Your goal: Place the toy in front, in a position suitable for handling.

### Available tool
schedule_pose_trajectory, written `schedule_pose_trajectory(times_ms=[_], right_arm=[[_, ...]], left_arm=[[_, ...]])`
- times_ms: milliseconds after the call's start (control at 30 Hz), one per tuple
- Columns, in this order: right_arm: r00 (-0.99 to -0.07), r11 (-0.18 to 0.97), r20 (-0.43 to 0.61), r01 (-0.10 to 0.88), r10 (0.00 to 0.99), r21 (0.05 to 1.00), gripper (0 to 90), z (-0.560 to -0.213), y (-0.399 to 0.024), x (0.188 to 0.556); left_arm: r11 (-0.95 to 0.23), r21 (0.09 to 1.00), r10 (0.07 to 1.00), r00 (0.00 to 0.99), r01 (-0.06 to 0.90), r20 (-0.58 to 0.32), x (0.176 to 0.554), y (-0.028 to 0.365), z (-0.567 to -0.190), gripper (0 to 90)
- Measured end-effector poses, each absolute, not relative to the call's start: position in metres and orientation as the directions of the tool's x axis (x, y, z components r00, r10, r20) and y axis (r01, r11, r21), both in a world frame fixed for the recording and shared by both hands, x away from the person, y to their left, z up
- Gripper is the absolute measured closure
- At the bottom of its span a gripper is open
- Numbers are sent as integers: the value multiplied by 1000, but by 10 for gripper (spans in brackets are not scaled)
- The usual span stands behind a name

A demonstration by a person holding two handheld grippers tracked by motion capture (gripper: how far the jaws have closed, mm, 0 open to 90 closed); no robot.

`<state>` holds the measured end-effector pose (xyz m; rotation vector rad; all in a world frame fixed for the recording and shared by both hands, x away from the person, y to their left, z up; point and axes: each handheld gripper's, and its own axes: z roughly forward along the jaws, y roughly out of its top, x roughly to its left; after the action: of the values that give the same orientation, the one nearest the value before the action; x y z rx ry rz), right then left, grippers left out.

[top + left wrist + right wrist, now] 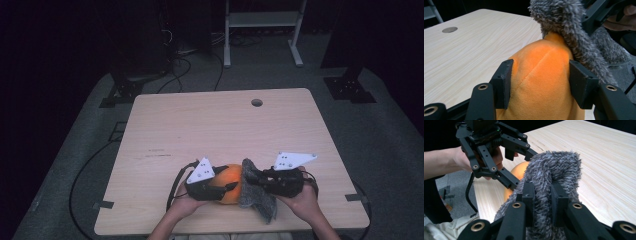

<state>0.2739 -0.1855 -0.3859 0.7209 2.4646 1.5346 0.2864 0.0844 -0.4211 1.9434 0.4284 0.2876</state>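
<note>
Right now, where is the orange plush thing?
In the high view the orange plush lies near the table's front edge, clamped in the left tongs, with the grey furry cloth touching its right side.

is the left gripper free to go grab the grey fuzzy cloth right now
Probably not: the left gripper is shut on the orange plush, and the grey fuzzy cloth is already pinched by the right gripper.

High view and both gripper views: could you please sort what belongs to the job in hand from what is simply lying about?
In the job:
- orange plush toy, clamped by the left gripper
- grey fuzzy cloth, pinched by the right gripper and touching the toy

Lying about:
- table, which has a round hole
- white frame behind it
- floor cables
</note>
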Motion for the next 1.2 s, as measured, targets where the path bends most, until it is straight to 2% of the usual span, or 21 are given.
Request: schedule_pose_trajectory(times_ms=[233, 333, 433, 533, 667, 833, 900, 1033, 1100, 1200], right_arm=[[-833, 380, 193, 426, 518, 821, 757, -411, -199, 290], [-851, 314, 224, 401, 474, 861, 756, -399, -200, 286], [-865, 319, 195, 368, 463, 873, 757, -391, -193, 283], [-857, 328, 219, 397, 467, 857, 762, -401, -196, 289], [-824, 360, 213, 442, 525, 822, 764, -412, -207, 293], [-879, 322, 176, 340, 444, 884, 761, -386, -193, 276], [-879, 369, 149, 338, 454, 866, 763, -390, -186, 277], [-866, 350, 209, 389, 454, 852, 768, -402, -192, 283], [-865, 350, 208, 389, 457, 852, 767, -403, -194, 284], [-860, 348, 225, 407, 458, 845, 768, -408, -201, 289]], left_arm=[[-340, 917, 439, 897, 207, -39, 290, 93, -425, 391], [-353, 915, 409, 912, 197, -39, 289, 87, -427, 376], [-386, 908, 402, 916, 165, 4, 285, 81, -427, 367], [-379, 909, 421, 907, 172, 4, 286, 83, -427, 365], [-355, 915, 423, 906, 193, -27, 289, 84, -429, 362], [-362, 915, 418, 908, 179, -13, 289, 79, -430, 352], [-373, 910, 393, 919, 180, -21, 289, 81, -426, 310], [-336, 910, 417, 905, 244, -88, 298, 94, -423, 177], [-330, 900, 408, 903, 285, -137, 301, 96, -428, 174], [-357, 904, 385, 919, 237, -88, 297, 91, -430, 241]])
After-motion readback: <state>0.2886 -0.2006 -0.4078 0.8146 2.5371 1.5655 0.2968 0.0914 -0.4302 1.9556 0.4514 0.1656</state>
